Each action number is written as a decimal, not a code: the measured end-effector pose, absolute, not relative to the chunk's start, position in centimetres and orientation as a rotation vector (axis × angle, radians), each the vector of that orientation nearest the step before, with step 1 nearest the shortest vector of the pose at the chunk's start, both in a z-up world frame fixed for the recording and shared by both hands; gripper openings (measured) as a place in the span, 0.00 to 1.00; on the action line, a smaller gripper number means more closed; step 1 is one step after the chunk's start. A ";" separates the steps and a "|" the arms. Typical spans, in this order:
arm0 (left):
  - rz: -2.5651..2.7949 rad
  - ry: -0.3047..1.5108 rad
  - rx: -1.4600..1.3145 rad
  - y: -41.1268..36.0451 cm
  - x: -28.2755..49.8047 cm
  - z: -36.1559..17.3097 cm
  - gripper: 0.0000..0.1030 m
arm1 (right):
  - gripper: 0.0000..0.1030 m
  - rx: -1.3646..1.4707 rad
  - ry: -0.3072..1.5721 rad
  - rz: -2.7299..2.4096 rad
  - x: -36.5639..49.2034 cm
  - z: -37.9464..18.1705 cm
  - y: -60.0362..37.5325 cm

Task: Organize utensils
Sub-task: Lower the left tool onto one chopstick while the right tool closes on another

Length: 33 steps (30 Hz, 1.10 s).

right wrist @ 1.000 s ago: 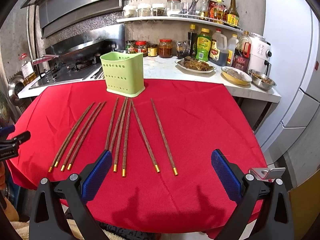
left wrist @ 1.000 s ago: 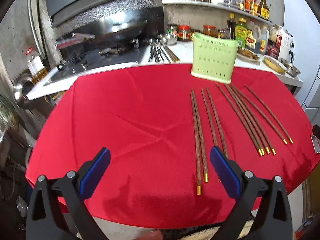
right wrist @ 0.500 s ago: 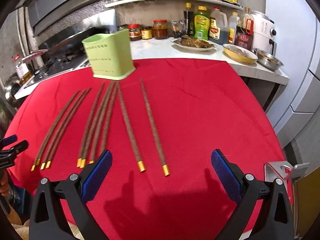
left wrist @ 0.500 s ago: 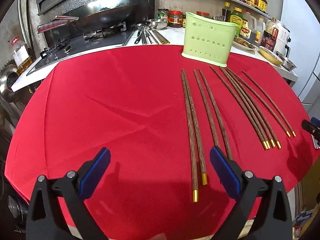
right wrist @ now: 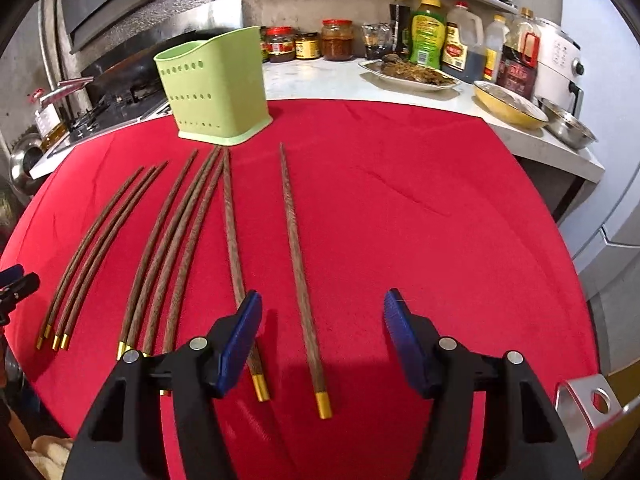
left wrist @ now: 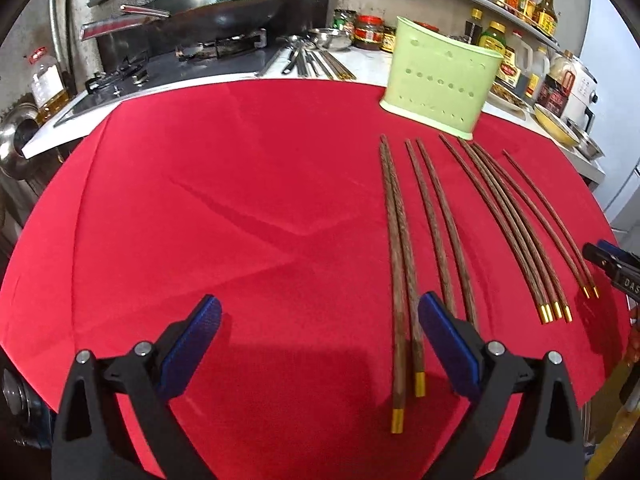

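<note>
Several brown wooden chopsticks with gold ends lie in a row on the red cloth, tips toward a pale green perforated utensil holder. My left gripper hovers low over the cloth with its jaws wide and closing a little. The leftmost chopstick pair runs just inside its right finger. My right gripper is closing around the rightmost chopstick, which lies between the pads with neither touching it. The neighbouring chopstick passes under its left finger.
Behind the cloth runs a white counter with jars, sauce bottles, a food plate, bowls and a white cooker. A stove with a wok and metal utensils stand at the back left.
Both grippers have sunk toward the cloth and come closer to the chopsticks' gold ends. The right jaws have narrowed around the rightmost chopstick; the left jaws look almost unchanged.
</note>
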<state>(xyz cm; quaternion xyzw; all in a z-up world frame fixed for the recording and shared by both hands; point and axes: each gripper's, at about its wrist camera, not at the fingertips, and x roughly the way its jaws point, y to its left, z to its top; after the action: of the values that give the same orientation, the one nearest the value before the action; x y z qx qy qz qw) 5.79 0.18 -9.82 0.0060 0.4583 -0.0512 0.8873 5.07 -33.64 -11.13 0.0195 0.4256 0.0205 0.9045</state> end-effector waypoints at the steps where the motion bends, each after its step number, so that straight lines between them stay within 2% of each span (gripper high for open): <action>1: -0.111 0.963 0.027 -0.1 5.8 -10.0 0.87 | 0.60 0.039 0.878 0.045 5.2 -11.1 -33.6; 4: -0.107 0.979 0.070 -0.7 6.0 -10.5 0.83 | 0.52 0.034 0.875 0.045 5.4 -11.1 -33.6; 6: -0.115 0.999 0.072 -1.0 6.2 -10.8 0.76 | 0.46 0.042 0.874 0.051 5.5 -11.2 -33.5; 13: -0.138 1.052 0.109 -1.9 6.4 -11.6 0.76 | 0.45 0.050 0.871 0.050 5.6 -11.1 -33.8; 16: -0.117 1.047 0.112 -1.8 6.3 -11.8 0.82 | 0.35 0.056 0.867 0.050 5.4 -11.3 -33.9; 18: -0.090 1.065 0.094 -1.2 6.3 -12.0 0.93 | 0.25 0.058 0.870 0.063 5.4 -11.5 -33.9; 20: -0.092 1.051 0.101 -1.1 6.1 -12.1 0.93 | 0.21 0.054 0.877 0.076 5.3 -11.9 -33.9; 33: -0.091 1.041 0.108 -1.1 5.7 -12.1 0.94 | 0.20 -0.016 0.883 0.077 5.3 -12.8 -33.0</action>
<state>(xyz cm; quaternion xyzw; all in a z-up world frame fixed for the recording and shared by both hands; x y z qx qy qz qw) 5.70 -1.09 -12.07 0.0516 0.4971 -0.0436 0.8651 5.31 -32.97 -12.80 -0.0077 0.4273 0.0371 0.9033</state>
